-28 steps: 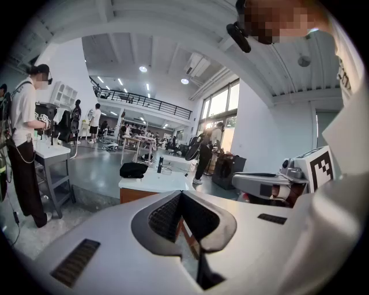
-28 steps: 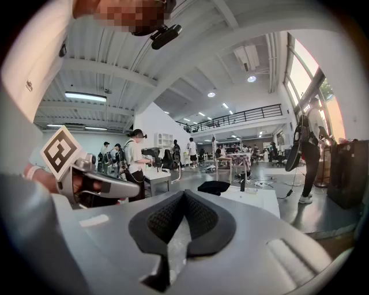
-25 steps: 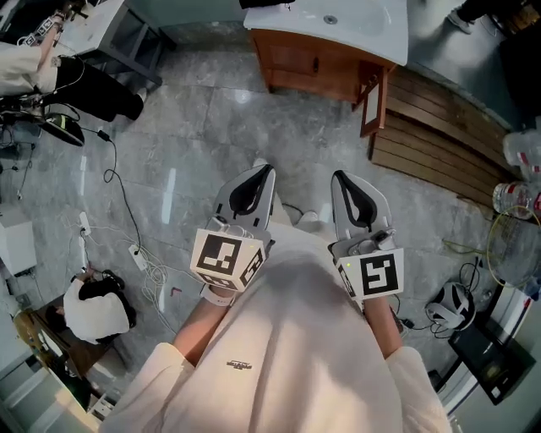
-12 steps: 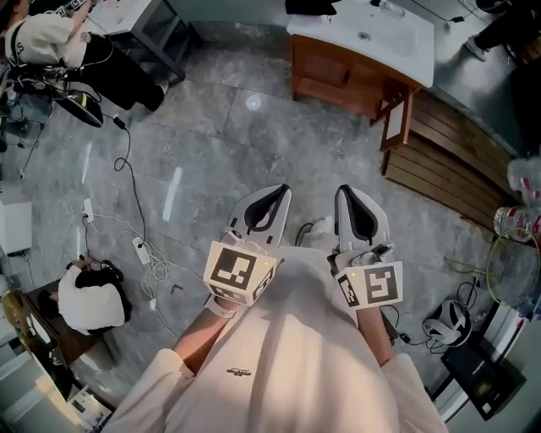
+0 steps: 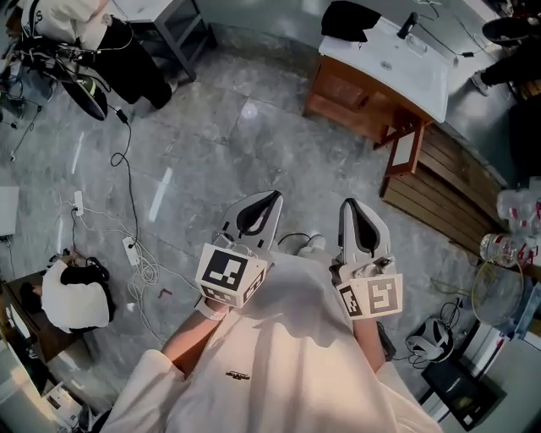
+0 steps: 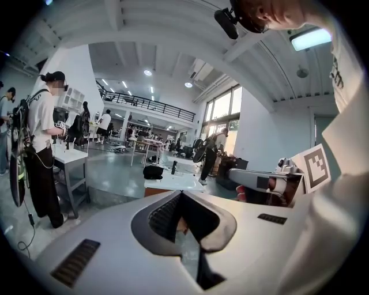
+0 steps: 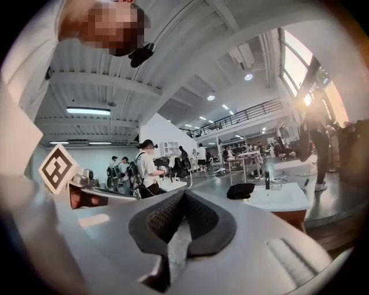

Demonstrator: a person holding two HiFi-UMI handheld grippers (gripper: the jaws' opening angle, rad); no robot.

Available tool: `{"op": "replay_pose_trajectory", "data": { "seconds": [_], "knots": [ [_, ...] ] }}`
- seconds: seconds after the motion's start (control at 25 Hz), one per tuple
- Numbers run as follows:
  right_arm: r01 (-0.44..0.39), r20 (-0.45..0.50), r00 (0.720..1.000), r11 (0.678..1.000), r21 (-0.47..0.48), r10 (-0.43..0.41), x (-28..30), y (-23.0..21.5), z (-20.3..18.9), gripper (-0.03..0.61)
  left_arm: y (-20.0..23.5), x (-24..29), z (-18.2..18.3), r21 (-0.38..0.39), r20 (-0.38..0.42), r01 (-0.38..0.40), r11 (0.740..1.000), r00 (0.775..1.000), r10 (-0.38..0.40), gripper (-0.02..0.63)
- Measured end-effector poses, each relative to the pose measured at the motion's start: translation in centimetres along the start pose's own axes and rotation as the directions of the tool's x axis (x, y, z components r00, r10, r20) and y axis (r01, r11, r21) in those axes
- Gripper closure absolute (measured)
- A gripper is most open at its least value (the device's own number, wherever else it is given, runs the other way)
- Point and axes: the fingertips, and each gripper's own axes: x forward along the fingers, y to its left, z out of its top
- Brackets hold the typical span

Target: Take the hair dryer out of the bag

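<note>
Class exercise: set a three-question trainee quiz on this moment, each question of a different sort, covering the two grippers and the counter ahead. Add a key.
1. True or false: the left gripper is holding the black bag.
2. Multiple choice: the black bag lies on A) the white-topped wooden counter; B) the grey floor; C) the slatted wooden platform.
3. Fill in: the jaws of the left gripper and of the right gripper are both ____, with nothing between them.

Key: 1 false; 2 A; 3 shut.
</note>
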Motion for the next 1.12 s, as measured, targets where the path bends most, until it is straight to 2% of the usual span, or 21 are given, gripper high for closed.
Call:
{"op": "replay_pose_trajectory", "data": {
  "seconds": [0.16, 0.32, 0.48, 0.64, 0.88, 1.12],
  "knots": [
    [0.033, -0.002, 0.999, 0.999, 0.028, -0.033, -1.7, -2.9, -0.1, 0.571, -1.6, 1.4, 0.6, -0.003, 0.015, -0.012, 1.000, 1.000, 0.012, 0.607],
    [0.034, 0.014, 0.999, 0.999, 0.019, -0.035, -4.8, -6.6, 0.2, 0.571, -5.6, 3.0, 0.7, -0.027, 0.033, -0.050, 0.998, 0.998, 0.051, 0.607],
    [-0.002, 0.008, 1.000, 1.000, 0.020, 0.002, -7.8, -9.9, 0.1, 0.571, -10.4, 4.3, 0.2, -0.030, 0.058, -0.089, 0.996, 0.994, 0.091, 0.607],
    [-0.065, 0.005, 0.998, 0.998, 0.016, 0.065, -9.0, -12.1, -0.3, 0.571, -13.2, 5.9, -1.1, -0.035, 0.045, -0.129, 0.991, 0.990, 0.130, 0.607],
    [-0.114, 0.017, 0.993, 0.993, 0.011, 0.114, -8.0, -14.2, 0.2, 0.571, -14.2, 7.7, -0.5, -0.042, 0.040, -0.152, 0.987, 0.987, 0.154, 0.607],
    [-0.135, -0.023, 0.991, 0.991, 0.001, 0.135, -3.7, -15.2, -0.5, 0.571, -11.4, 10.6, 0.3, -0.076, 0.032, -0.167, 0.983, 0.985, 0.170, 0.607]
  ]
}}
